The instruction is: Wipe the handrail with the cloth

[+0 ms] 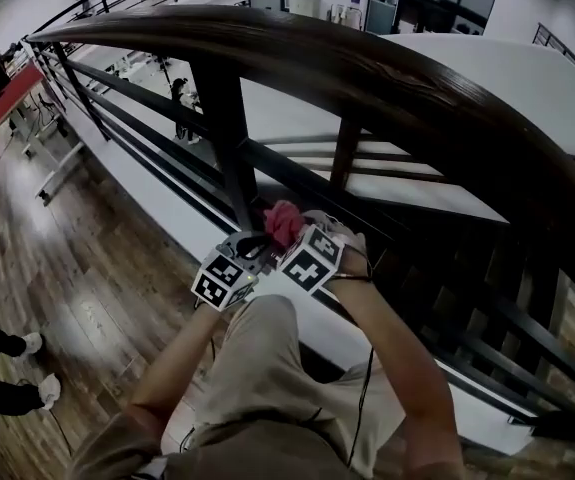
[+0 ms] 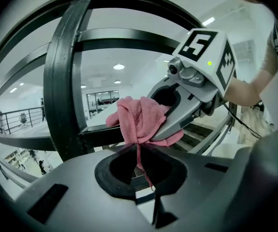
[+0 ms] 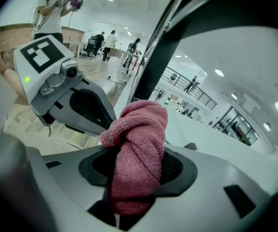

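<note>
Cloth (image 1: 283, 222), one pink bundle, sits below the single handrail (image 1: 367, 78) in the head view, both grippers at it. Left gripper view: left gripper (image 2: 143, 166) clamped on its thin tail. Right gripper view: right gripper (image 3: 136, 178), jaws apart round it.

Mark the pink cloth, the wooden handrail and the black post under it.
Pink terry cloth (image 3: 139, 149): right gripper view, middle of the bunched roll.
Dark curved wooden handrail (image 1: 367, 73): head view, top face of the rail.
Black upright post (image 1: 225, 128): head view, mid-shaft.
</note>
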`<state>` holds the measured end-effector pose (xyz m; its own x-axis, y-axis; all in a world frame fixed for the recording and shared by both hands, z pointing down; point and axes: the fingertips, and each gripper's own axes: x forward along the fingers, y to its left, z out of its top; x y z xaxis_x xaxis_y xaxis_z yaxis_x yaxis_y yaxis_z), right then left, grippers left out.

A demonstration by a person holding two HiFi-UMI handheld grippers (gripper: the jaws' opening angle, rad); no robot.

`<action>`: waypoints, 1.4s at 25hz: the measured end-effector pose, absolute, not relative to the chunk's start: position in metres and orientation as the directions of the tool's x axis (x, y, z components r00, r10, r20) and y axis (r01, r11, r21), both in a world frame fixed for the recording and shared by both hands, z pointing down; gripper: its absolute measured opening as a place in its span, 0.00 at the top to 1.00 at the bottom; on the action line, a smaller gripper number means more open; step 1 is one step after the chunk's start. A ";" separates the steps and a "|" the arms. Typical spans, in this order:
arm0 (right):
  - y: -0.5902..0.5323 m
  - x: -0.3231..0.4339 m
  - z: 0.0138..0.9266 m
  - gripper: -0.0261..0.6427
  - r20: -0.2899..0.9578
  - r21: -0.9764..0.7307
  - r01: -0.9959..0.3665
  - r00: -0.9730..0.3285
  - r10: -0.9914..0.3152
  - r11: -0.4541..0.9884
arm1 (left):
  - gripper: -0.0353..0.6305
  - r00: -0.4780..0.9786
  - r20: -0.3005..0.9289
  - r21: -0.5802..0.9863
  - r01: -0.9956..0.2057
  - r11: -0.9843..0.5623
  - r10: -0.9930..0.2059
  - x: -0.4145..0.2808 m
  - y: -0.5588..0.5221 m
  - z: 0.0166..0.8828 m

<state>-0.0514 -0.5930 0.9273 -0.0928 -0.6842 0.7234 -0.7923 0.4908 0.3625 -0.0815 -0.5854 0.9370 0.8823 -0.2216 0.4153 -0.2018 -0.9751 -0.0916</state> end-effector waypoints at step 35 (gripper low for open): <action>-0.369 0.088 0.928 0.61 0.622 0.635 -0.699 0.211 -0.754 0.328 | 0.91 0.924 0.379 -0.196 0.130 -0.972 0.047 0.028 -0.411 0.898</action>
<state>0.0875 -0.3694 0.9276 0.2112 -0.7541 0.6218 -0.6995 0.3278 0.6351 0.0281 -0.4106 0.8980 0.9240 0.0468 0.3795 0.1298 -0.9719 -0.1962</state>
